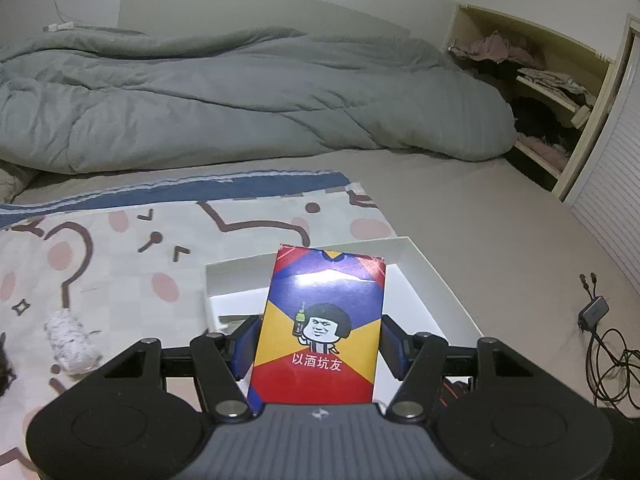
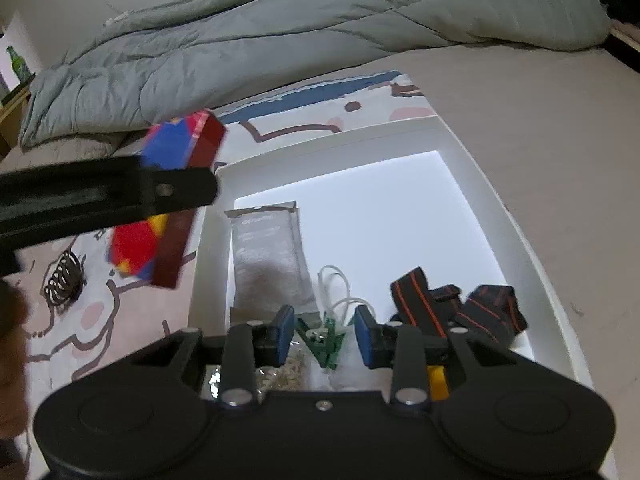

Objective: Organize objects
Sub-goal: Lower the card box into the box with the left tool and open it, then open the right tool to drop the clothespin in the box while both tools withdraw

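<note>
Left tool [image 1: 318, 344] clenched on a red-blue-yellow box [image 1: 320, 320], pads pressing its two sides; box upright, lifted just above the near left corner of the white tray [image 1: 436, 280] on the bed. Right tool [image 2: 324, 334] released, jaws parted, low inside the tray over a small green item [image 2: 326, 344] that lies between the pads; contact not clear. Grey pouch [image 2: 268, 252] just ahead to its left, black-and-orange straps [image 2: 460, 308] to its right.

Black left gripper [image 1: 320, 354], blue pads [image 1: 246, 350], perhaps rubber
</note>
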